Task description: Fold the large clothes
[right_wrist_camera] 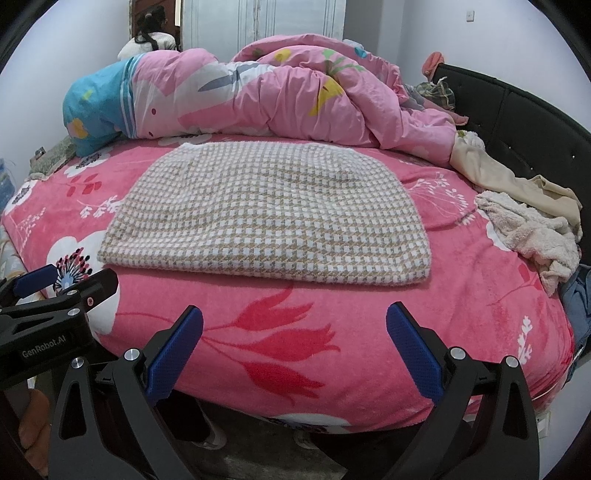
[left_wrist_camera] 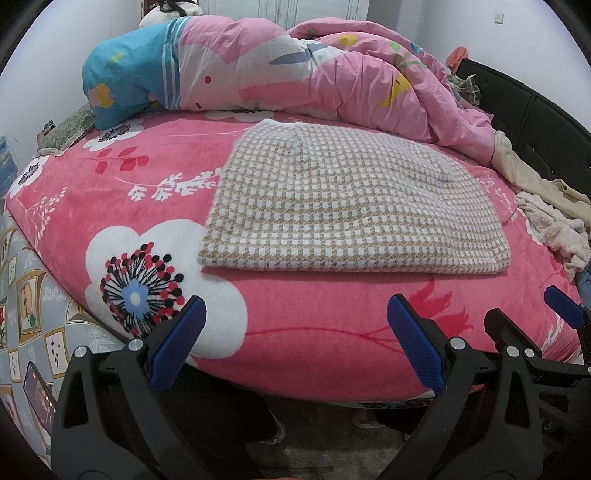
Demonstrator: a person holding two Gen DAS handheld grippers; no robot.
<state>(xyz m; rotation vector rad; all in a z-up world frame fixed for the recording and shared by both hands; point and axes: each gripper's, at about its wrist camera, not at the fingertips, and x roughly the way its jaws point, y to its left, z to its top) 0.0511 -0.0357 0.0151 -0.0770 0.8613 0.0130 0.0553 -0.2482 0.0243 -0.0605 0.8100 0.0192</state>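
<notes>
A beige-and-white houndstooth garment [left_wrist_camera: 351, 199] [right_wrist_camera: 266, 218] lies folded into a flat rectangle on the pink flowered bed sheet [left_wrist_camera: 295, 332] [right_wrist_camera: 461, 314]. My left gripper [left_wrist_camera: 295, 339] hangs open at the bed's near edge, short of the garment's front fold, with nothing between its blue pads. My right gripper [right_wrist_camera: 295, 343] is open too, just off the near edge and empty. In the left wrist view the right gripper [left_wrist_camera: 532, 317] shows at the right; in the right wrist view the left gripper [right_wrist_camera: 66, 284] shows at the left.
A bunched pink duvet [left_wrist_camera: 295, 70] [right_wrist_camera: 277, 96] fills the far side of the bed. Loose beige and cream clothes [left_wrist_camera: 554, 221] [right_wrist_camera: 528, 229] lie at the right by the black headboard [right_wrist_camera: 524, 122]. A person [right_wrist_camera: 151, 33] sits beyond the bed. A phone [left_wrist_camera: 38, 402] rests low left.
</notes>
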